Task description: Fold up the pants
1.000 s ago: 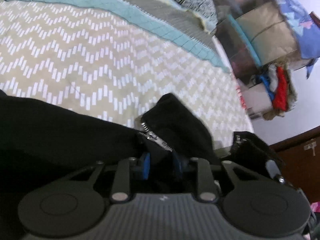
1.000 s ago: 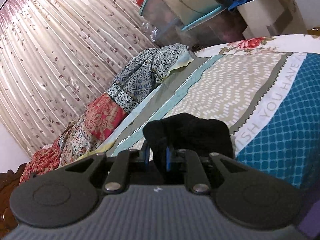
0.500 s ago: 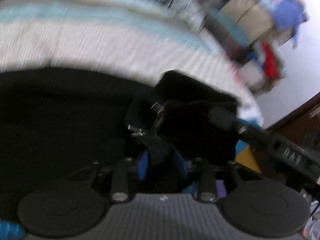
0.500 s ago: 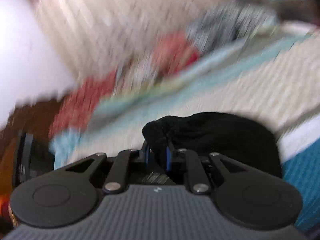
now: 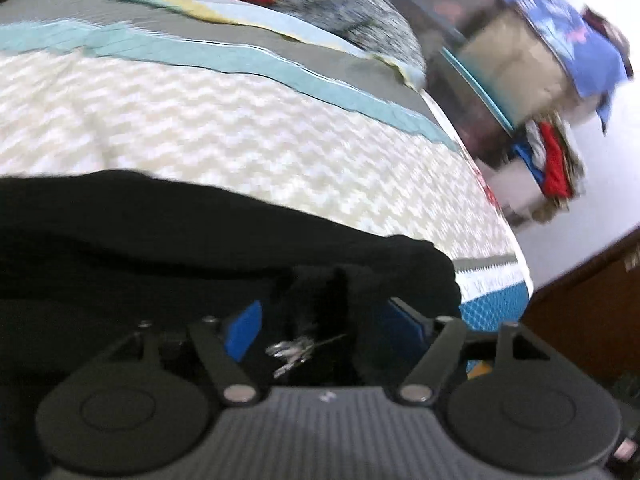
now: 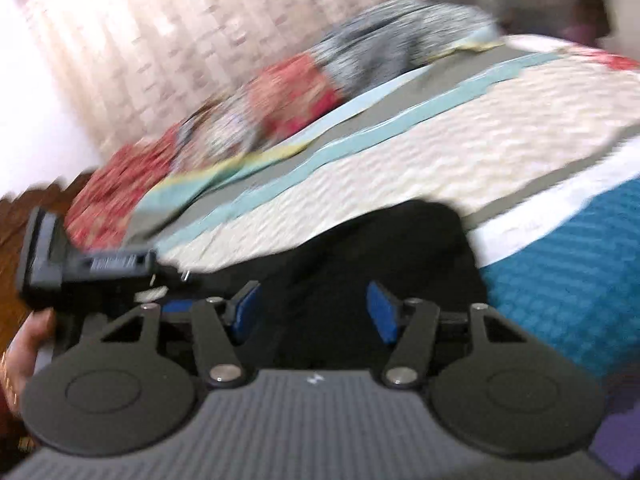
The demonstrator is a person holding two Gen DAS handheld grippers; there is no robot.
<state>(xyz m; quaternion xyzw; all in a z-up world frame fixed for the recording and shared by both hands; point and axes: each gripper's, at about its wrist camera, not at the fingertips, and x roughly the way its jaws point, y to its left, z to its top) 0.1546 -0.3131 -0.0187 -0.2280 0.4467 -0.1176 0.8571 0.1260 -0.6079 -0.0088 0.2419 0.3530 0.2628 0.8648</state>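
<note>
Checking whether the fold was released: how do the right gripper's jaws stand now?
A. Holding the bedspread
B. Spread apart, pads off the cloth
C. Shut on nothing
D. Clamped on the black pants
B: the right gripper has just been opening; its blue pads stand apart, with the pants lying loose between them.

Both cams are fisheyes sitting right behind their own tongs, so the black housing fills the bottom of each frame. The left wrist view tilts down over the bed (image 5: 248, 136), super close, with the clutter pile (image 5: 532, 80) upper right. The right wrist view looks flatter across the same bed toward the curtain (image 6: 168, 32), upper left. Both share the black pants (image 5: 160, 232) and the chevron bedspread.
</note>
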